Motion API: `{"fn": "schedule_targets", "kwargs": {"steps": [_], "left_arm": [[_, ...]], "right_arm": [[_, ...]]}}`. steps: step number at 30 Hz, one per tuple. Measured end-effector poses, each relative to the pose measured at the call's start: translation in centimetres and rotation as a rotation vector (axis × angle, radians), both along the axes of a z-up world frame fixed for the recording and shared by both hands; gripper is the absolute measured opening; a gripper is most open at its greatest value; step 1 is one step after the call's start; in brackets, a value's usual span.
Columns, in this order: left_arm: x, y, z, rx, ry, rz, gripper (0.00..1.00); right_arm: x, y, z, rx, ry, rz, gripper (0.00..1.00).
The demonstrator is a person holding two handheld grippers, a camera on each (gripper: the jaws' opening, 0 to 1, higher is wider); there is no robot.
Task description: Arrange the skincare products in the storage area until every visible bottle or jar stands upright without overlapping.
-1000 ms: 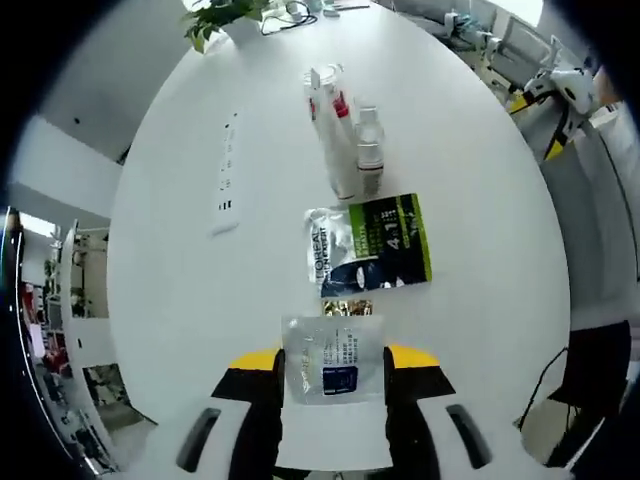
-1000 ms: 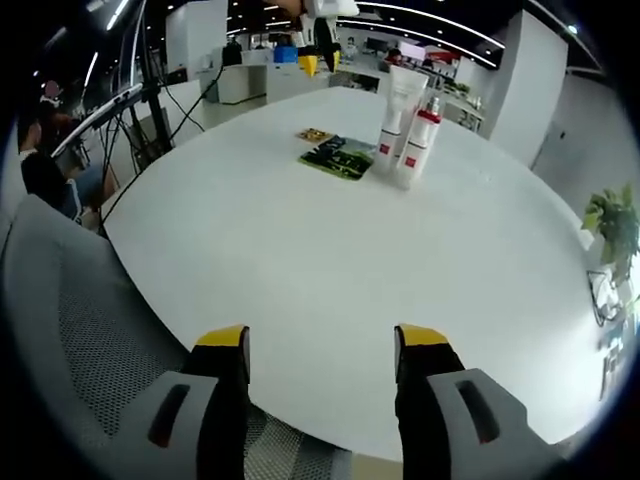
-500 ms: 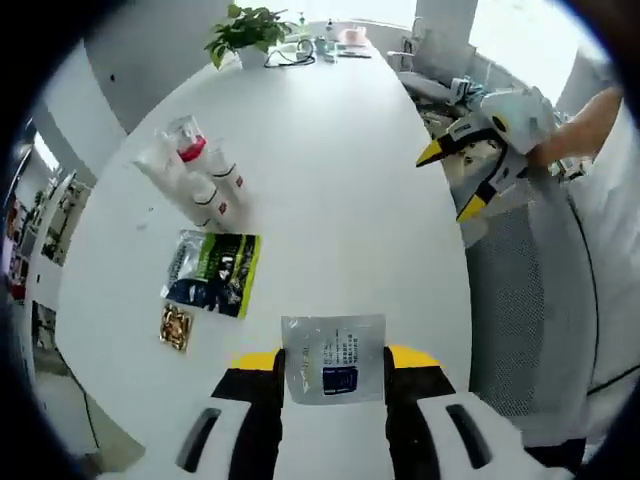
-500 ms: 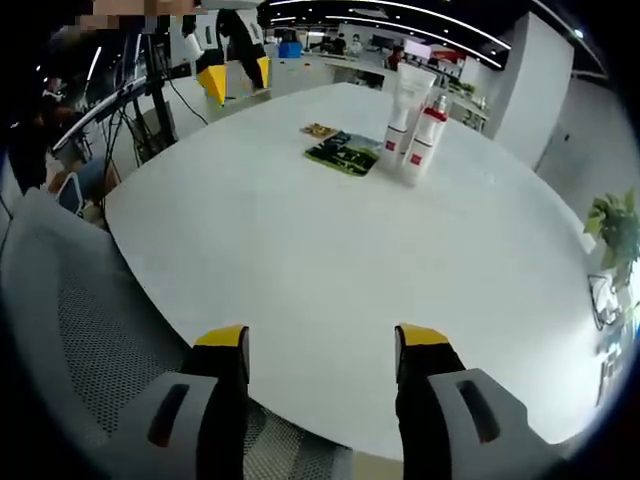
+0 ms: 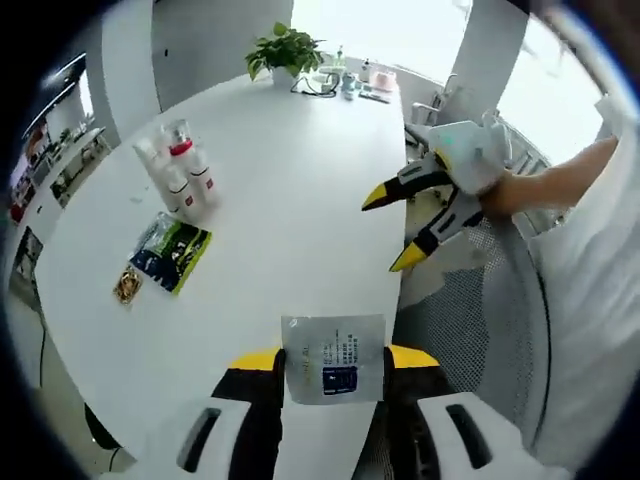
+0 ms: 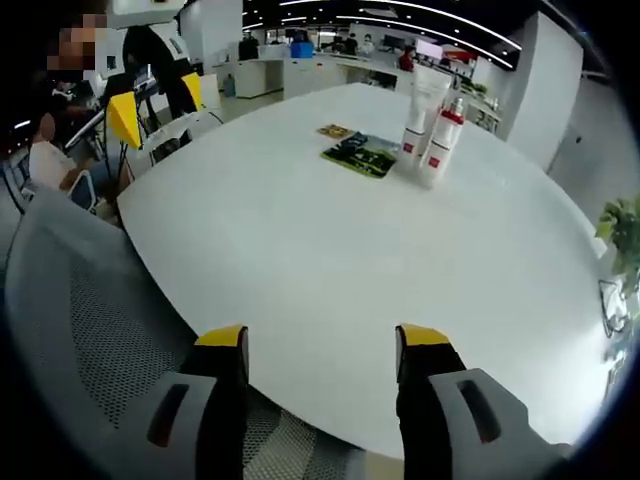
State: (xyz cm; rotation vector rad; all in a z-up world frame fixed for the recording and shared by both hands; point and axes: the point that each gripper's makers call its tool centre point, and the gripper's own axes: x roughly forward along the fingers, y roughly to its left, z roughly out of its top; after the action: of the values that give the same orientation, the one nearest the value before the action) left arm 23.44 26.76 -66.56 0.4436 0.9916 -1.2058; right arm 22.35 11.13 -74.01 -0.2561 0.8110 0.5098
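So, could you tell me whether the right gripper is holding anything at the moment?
No, the right gripper has its jaws open with only the white table between them.

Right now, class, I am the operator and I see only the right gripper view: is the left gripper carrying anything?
Observer: Yes. The left gripper has its jaws shut on a flat silver sachet.
Operator: Any print on it?
Observer: Small text, and a blue square on its lower half.
Operator: And my own gripper, seen from there?
Observer: The right gripper is open, held by a hand at the edge of the table.
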Motion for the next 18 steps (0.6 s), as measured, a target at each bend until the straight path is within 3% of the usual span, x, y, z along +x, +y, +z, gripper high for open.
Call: {"fn": "schedule_targets", "kwargs": {"steps": [3, 10, 13, 18], "left_arm": [[-1.3, 0.1, -0.1, -0.018, -0.009, 0.004, 0.4], [-3.5, 0.2, -0.6, -0.082, -0.011, 0.048, 0.4], [-3.7, 0.0, -0.5, -0.105, -0.039, 0.053, 0.4], [-3.9, -0.4, 0.2, -0.139, -0.084, 0.053, 0.4]], "right_arm": [[0.1, 0.2, 0.4, 0.064, 0.014, -0.024, 0.57], [-0.2, 0.9, 0.6, 0.098, 0.023, -0.006, 0.57], [-0.1, 1.2, 1.2, 0.192, 0.052, -0.042, 0.57], [0.4, 0.8, 3.3, 0.222, 0.002, -0.069, 0.54]]}}
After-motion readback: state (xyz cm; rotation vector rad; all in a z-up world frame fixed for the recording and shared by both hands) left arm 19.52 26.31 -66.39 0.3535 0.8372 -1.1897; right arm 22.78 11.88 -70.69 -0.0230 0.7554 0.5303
